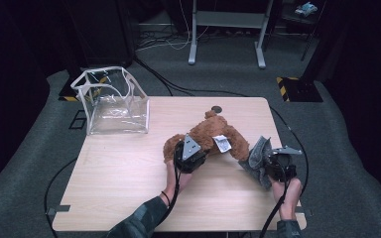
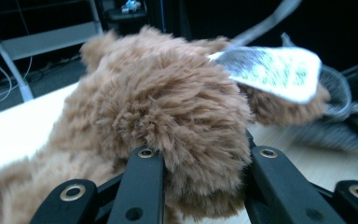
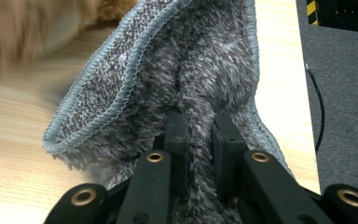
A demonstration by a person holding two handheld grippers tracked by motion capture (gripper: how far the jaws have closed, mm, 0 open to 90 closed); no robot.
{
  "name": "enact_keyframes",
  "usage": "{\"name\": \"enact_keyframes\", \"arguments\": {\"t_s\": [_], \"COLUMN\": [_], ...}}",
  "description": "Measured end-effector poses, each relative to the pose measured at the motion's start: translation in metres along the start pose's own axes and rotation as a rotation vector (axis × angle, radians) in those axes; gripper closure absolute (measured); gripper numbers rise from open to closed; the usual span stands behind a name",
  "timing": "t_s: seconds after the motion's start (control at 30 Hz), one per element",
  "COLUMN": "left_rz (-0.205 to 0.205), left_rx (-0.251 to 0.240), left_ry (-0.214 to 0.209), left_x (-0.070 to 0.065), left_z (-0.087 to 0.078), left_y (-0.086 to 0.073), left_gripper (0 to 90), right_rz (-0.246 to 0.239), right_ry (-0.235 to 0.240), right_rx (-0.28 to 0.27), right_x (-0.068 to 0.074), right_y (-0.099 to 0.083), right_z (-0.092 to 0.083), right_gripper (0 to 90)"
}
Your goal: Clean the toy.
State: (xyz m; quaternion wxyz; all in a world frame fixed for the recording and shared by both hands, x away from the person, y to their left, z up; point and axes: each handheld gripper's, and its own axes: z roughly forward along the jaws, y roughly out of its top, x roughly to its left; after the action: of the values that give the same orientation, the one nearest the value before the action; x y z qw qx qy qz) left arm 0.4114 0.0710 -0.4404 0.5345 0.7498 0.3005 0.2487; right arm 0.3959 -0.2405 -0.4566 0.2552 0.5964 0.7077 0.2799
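A brown plush toy with a white label lies across the middle of the wooden table. My left gripper is shut on one fluffy end of the plush toy, whose fur bulges between the black jaws; the white label hangs to the right. A grey fleecy cloth with a pale stitched edge sits at the table's right side. My right gripper is shut on a fold of the grey cloth, which stands up from the jaws.
A clear plastic bag with white trim stands open at the table's far left corner. A small dark disc lies near the far edge. Cables run over the grey floor, and a metal frame stands beyond the table.
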Motion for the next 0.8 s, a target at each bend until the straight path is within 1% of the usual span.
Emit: {"name": "enact_keyframes", "arguments": {"t_s": [0.07, 0.23, 0.27, 0.3, 0.4, 0.43, 0.5, 0.57, 0.6, 0.63, 0.67, 0.7, 0.8], "left_rz": [-0.012, -0.01, -0.013, -0.028, -0.035, -0.04, -0.054, -0.059, -0.07, -0.059, -0.07, -0.078, -0.076], "left_rx": [-0.022, -0.063, -0.065, -0.075, -0.087, -0.083, -0.07, -0.031, -0.009, 0.024, 0.043, 0.063, 0.109], "left_ry": [-0.002, -0.021, -0.029, -0.038, -0.063, -0.072, -0.082, -0.083, -0.082, -0.073, -0.072, -0.063, -0.034], "left_x": [-0.001, -0.004, -0.005, -0.006, -0.007, -0.006, -0.003, 0.005, 0.01, 0.015, 0.021, 0.025, 0.036], "left_z": [-0.004, -0.017, -0.021, -0.024, -0.034, -0.036, -0.036, -0.028, -0.021, -0.014, -0.008, -0.003, 0.013], "left_y": [0.005, 0.017, 0.019, 0.021, 0.026, 0.027, 0.026, 0.022, 0.02, 0.017, 0.014, 0.012, 0.004], "left_gripper": [74.0, 74.0, 74.0, 74.0, 73.9, 73.9, 73.7, 73.0, 72.9, 72.5, 72.3, 72.1, 70.4], "right_rz": [0.0, -0.003, -0.003, -0.005, -0.003, -0.006, 0.0, 0.003, 0.002, 0.006, 0.007, 0.001, -0.003], "right_ry": [0.0, -0.002, -0.002, -0.004, -0.006, -0.008, -0.011, -0.008, -0.009, -0.009, -0.006, -0.007, -0.005], "right_rx": [-0.002, -0.003, -0.004, -0.004, -0.006, -0.007, -0.004, -0.002, 0.001, 0.005, 0.006, 0.007, 0.013], "right_x": [0.0, 0.001, 0.002, 0.002, 0.002, 0.002, 0.002, 0.001, 0.001, 0.002, 0.002, 0.002, 0.004], "right_y": [0.001, 0.003, 0.004, 0.004, 0.005, 0.005, 0.006, 0.006, 0.006, 0.006, 0.006, 0.006, 0.005], "right_z": [0.0, -0.001, -0.002, -0.002, -0.002, -0.003, -0.004, -0.003, -0.002, -0.002, -0.001, 0.0, 0.002], "right_gripper": [79.2, 79.1, 79.1, 79.1, 79.0, 79.0, 78.9, 78.9, 78.9, 78.8, 78.8, 78.9, 78.7]}}
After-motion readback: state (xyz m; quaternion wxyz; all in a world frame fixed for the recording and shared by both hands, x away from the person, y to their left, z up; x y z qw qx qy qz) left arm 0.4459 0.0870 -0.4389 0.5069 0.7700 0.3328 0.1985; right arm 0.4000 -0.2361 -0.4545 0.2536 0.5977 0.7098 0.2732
